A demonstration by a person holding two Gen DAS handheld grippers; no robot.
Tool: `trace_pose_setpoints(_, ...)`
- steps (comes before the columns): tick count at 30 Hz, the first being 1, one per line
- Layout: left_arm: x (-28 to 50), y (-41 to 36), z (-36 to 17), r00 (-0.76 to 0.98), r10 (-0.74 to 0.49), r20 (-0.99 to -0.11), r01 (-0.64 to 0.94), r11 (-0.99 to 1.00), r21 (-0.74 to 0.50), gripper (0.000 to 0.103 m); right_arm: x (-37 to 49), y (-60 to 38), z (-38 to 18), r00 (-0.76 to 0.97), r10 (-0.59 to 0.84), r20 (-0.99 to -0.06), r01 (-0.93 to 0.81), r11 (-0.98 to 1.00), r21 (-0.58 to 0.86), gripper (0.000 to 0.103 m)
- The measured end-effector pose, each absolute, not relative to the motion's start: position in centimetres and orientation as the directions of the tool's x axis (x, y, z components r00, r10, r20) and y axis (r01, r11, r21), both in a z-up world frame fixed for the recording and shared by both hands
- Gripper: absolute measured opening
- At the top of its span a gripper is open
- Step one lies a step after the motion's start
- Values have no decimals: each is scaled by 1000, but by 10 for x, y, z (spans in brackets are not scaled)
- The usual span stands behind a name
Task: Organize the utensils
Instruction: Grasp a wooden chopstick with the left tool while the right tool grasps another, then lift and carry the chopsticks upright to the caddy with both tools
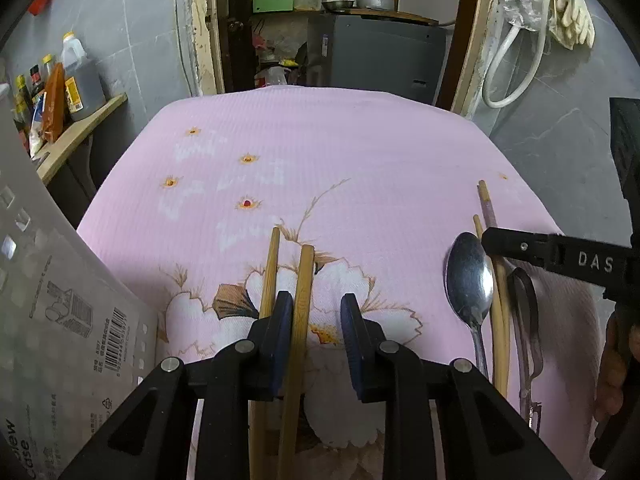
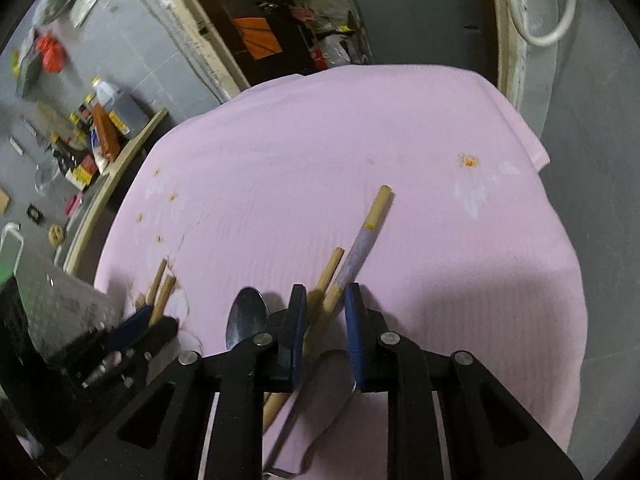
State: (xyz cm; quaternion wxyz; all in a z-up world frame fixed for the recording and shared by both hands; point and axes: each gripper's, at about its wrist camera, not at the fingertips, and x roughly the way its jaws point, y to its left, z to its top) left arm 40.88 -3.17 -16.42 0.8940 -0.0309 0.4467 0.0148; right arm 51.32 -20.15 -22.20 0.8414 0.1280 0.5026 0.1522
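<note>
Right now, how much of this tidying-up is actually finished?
Nothing looks finished: every utensil in view lies on the pink cloth. In hand: the left gripper is open around one chopstick of the bamboo pair; the right gripper is open over the second chopstick pair. Left: both pairs, the metal spoon and another spoon beside it. The white basket stands nearby.

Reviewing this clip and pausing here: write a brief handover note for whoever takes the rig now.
Left gripper: open, one of the plain chopsticks between its fingers, the other just outside.
Right gripper: open over the painted chopstick pair, not clamped.
Spoon lies beside that pair; a second spoon sits under the right gripper.
White basket at left.
Done: nothing visibly sorted. Left: all utensils on the pink cloth.
</note>
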Motion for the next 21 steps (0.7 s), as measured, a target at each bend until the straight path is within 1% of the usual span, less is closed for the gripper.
trace_pose_setpoints(1, 409, -31, -164, 598, -2, -802, -55, 998, -44, 15, 514, -202, -224, 446, 390, -805, -120, 918, 379, 12)
trace_pose_setpoints(2, 410, -31, -164, 594, -7, -805, -54, 997, -48, 10, 514, -202, -225, 443, 398, -803, -117, 914, 389, 12)
trace_pose_setpoints(5, 413, -31, -163, 580, -14, -814, -50, 997, -53, 9, 511, -203, -228, 448, 414, -793, -103, 905, 414, 10)
trace_pose_setpoints(7, 414, -27, -162, 567, -36, -823, -46, 996, -75, 8, 506, -208, -230, 452, 443, -774, -83, 885, 458, 9)
trace_pose_setpoints(8, 415, -25, -161, 561, -48, -826, -46, 995, -90, 8, 500, -211, -227, 471, 457, -754, -74, 872, 483, 8)
trace_pose_setpoints(11, 413, -14, -157, 559, -97, -824, -57, 986, -155, 8, 485, -219, -216, 527, 468, -710, -91, 861, 500, 8)
trace_pose_setpoints(17, 401, -10, -134, 589, -149, -794, -45, 975, -216, 8, 456, -221, -174, 622, 463, -632, -170, 867, 468, 8)
trace_pose_setpoints(21, 385, -15, -110, 625, -173, -761, 2, 975, -220, 8, 441, -220, -147, 664, 453, -595, -212, 877, 431, 7)
